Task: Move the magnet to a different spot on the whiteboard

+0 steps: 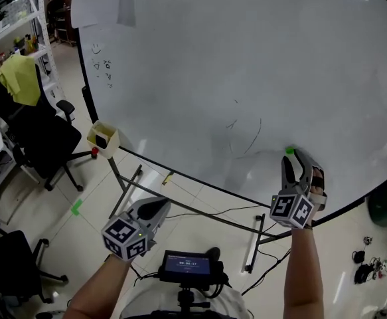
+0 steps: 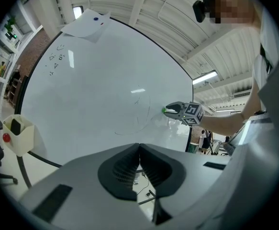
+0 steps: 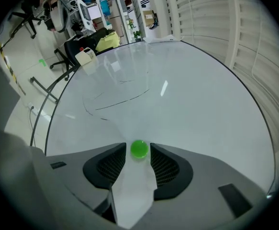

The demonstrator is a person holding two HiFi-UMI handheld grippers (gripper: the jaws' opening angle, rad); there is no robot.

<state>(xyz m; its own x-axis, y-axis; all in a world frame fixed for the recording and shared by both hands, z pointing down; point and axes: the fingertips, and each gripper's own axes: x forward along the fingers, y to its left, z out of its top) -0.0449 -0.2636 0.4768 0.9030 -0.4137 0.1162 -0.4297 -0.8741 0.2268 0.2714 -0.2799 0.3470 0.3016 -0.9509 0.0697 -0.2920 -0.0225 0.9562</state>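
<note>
Head view and both gripper views. The whiteboard fills most of the head view; its dark lower edge runs slantwise from a small cream holder box at the left down toward the right. A wide blank field lies above and to the left of the magnet. It is broken only by faint curved pen lines near the middle, small doodles at the upper left and a sheet of paper at the top. The magnet is a small, round, glossy bright-green button. It sits on the board face close to the lower edge, right of the pen lines. The right gripper points at the board on a forearm that reaches up from the bottom of the head view. Its jaws stand apart on either side of the magnet, with a slim gap at each pad, so the magnet is released. The left gripper is held low, below the board's edge and well apart from the magnet, with its jaws closed together on nothing.
</note>
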